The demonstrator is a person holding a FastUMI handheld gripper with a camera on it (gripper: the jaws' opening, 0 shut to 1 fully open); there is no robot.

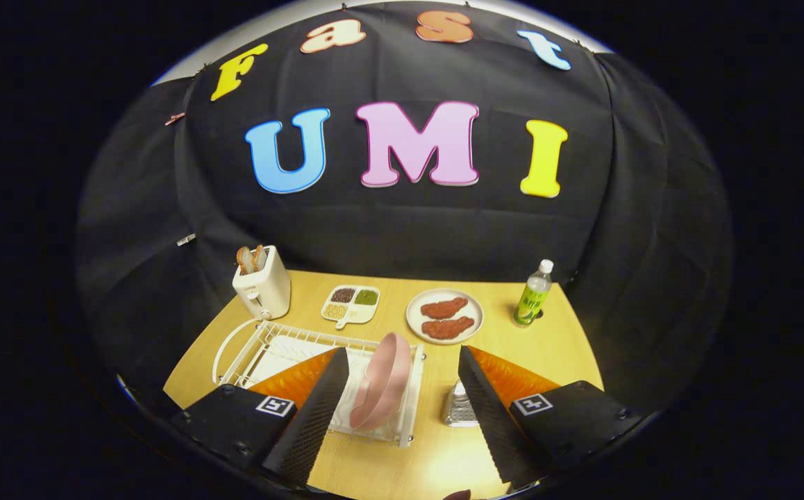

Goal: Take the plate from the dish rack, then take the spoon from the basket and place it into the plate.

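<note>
Hand-held gripper (396, 403) spread wide and empty above the worktop (437, 451), pink plate (381, 382) standing on edge in the white dish rack (263, 347) between the fingers, metal grater (459, 406) beside the rack, toaster (263, 285) beyond

Wooden table (548, 347) with toaster (263, 285), dish rack (263, 351), snack tray (350, 304), meat plate (444, 316), bottle (533, 294), grater (459, 405).

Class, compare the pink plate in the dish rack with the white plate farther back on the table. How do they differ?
The pink plate stands on edge in the dish rack, between the open gripper fingers; the white plate lies flat on the table beyond them. The pink plate is empty; the white plate carries two reddish food pieces. Both are round.
</note>
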